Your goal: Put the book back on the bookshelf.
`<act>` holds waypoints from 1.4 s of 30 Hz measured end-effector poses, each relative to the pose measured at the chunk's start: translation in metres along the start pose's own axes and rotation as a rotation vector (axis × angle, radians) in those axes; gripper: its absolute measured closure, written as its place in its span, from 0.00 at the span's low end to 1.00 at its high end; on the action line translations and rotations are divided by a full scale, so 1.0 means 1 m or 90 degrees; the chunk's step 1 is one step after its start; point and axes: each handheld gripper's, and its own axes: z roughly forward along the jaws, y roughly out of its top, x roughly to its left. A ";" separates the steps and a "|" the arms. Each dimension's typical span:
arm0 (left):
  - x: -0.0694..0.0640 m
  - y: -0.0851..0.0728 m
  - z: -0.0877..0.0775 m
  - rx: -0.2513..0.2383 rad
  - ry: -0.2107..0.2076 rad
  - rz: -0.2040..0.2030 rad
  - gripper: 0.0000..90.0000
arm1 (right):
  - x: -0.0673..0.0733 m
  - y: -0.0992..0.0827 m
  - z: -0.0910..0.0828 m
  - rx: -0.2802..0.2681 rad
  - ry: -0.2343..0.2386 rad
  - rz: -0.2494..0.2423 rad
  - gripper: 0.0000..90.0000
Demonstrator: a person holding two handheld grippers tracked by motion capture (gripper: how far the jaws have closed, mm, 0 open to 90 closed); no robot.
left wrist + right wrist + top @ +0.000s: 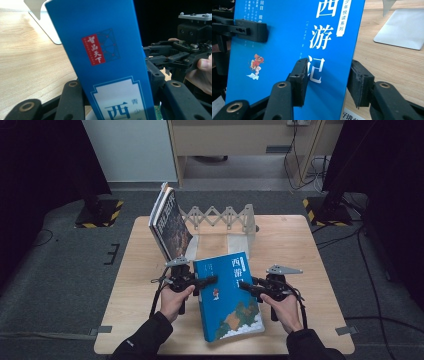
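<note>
A blue book (227,295) with white Chinese title characters is held over the middle of the wooden table (300,245), between both grippers. My left gripper (212,280) comes in from the left, and its jaws clamp the book's spine edge (110,55); one black finger (252,30) lies on the cover. From the right, my right gripper (243,285) takes the opposite edge. There one pad (298,80) presses on the front cover (287,50) and the other pad (359,85) sits behind the book. A hand grips each tool from below.
A white accordion book stand (222,216) spans the back of the table, with its flat base plate (402,30) on the wood. Two books (170,222) lean at the stand's left end. Bare tabletop lies on both sides; cables run on the floor at right.
</note>
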 end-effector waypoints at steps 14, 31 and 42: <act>-0.011 0.026 -0.006 -0.063 -0.007 0.040 0.66 | 0.001 0.021 -0.006 -0.066 -0.016 -0.018 0.66; -0.029 0.018 -0.010 -0.108 -0.044 0.116 0.62 | -0.001 0.013 -0.017 -0.115 0.010 -0.043 0.61; -0.033 0.012 -0.007 -0.124 -0.017 0.157 0.55 | -0.001 0.010 -0.021 -0.120 0.013 -0.062 0.63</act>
